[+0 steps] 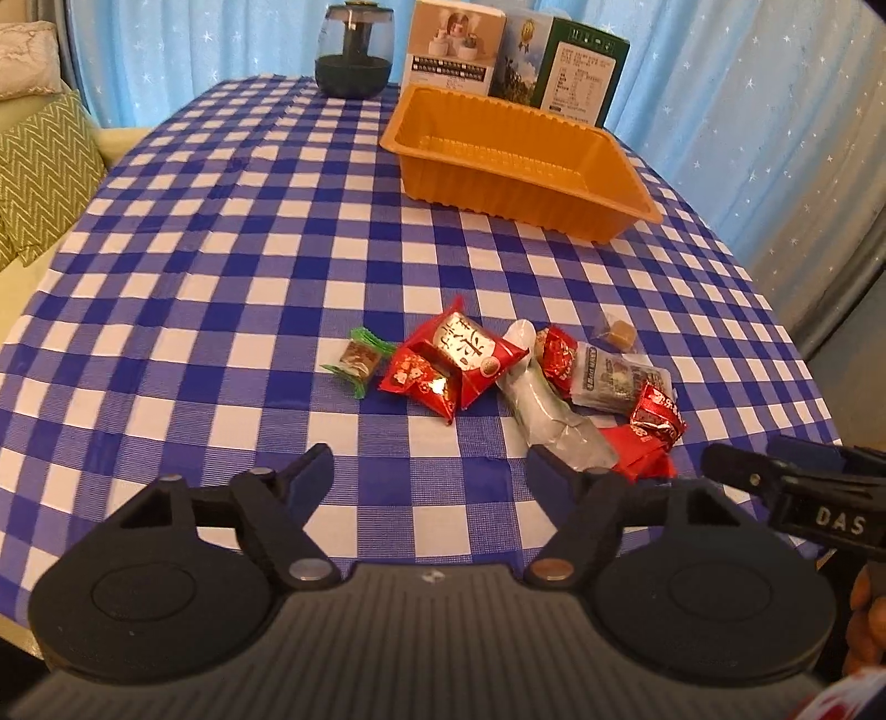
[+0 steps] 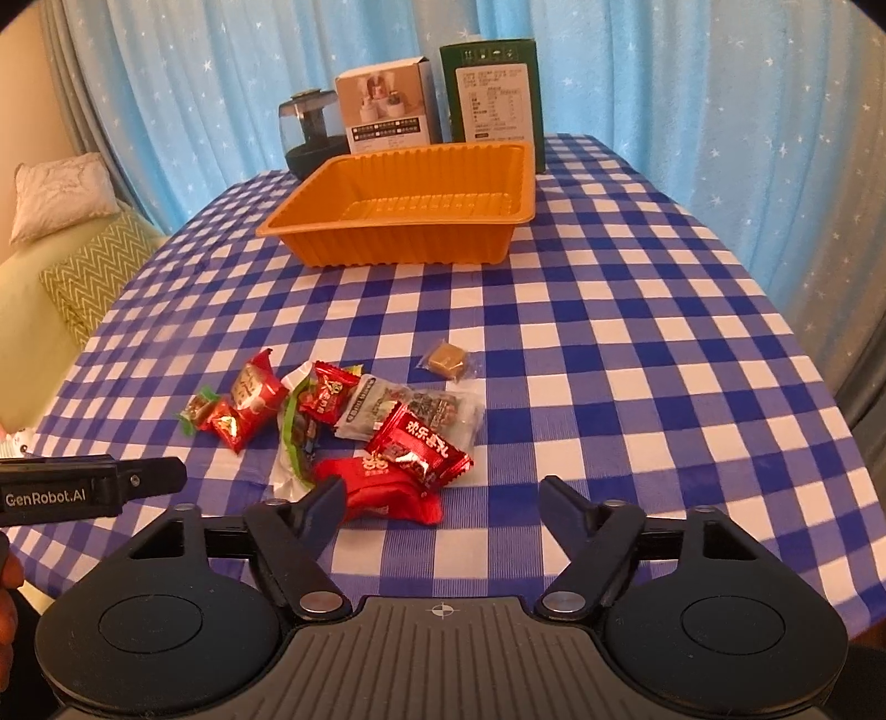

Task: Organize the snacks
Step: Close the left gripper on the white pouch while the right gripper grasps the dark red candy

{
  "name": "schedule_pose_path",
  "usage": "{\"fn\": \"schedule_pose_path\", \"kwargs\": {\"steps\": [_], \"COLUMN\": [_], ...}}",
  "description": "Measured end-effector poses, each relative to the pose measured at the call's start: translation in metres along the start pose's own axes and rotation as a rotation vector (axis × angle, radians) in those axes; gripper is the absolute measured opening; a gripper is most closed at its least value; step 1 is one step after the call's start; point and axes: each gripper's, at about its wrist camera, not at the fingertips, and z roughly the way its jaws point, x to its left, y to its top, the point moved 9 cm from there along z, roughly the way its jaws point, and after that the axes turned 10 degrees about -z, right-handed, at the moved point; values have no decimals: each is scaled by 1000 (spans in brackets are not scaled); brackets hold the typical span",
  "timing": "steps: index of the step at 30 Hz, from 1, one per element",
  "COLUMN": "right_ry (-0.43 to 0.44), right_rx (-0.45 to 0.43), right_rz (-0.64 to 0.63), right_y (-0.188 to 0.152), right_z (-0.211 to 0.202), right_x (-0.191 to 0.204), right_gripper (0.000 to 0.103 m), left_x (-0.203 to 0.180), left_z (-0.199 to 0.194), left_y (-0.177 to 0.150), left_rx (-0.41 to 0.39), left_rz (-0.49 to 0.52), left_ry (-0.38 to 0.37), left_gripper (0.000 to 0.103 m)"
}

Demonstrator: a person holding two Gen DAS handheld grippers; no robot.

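A pile of wrapped snacks lies mid-table on the blue checked cloth: a big red packet [image 1: 470, 349], a green-ended candy [image 1: 360, 357], a pale green pouch [image 1: 545, 410], a grey packet [image 2: 410, 410] and a lone caramel [image 2: 448, 357]. Behind stands an orange tray [image 1: 498, 194], [image 2: 398, 243] with nothing in it. My left gripper [image 1: 431, 462] is open just short of the pile, its right finger beside the pouch. My right gripper [image 2: 443, 493] is open, its left finger against a flat red packet [image 2: 382, 493] lying partly between the jaws. Each gripper also shows at the edge of the other's view.
A dark glass jar [image 1: 354, 52], a white box [image 1: 457, 47] and a green box [image 1: 581, 72] stand behind the tray at the table's far edge. A sofa with patterned cushions [image 1: 39, 166] is to the left. Blue starred curtains hang behind.
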Motion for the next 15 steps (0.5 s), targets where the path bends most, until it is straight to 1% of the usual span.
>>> {"fn": "schedule_pose_path", "kwargs": {"steps": [1,2,5,10,12,15], "right_ry": [3,5,10,-7,-3,13], "right_rx": [2,3,9,28,43,44], "right_rz": [-11,-23,-70,-160,-199,-250], "right_y": [2,3,6,11,10,9], "right_z": [5,9,21,42,50,58], "right_x": [1,2,4,7,11,18], "right_gripper": [70,69,63,58,58,57], "left_x": [-1,-1,-5,-9,-10,-11], "left_z": [3,6,14,24,27,30], "left_y": [0,0,1,4,5,4], "left_rx": [8,14,23,30,33,39], "left_rz": [-1,0,5,2,0,-6], "left_ry": [-4,-9,-21,-28,-29,-33], "left_gripper": [69,65,60,60,60,60]}}
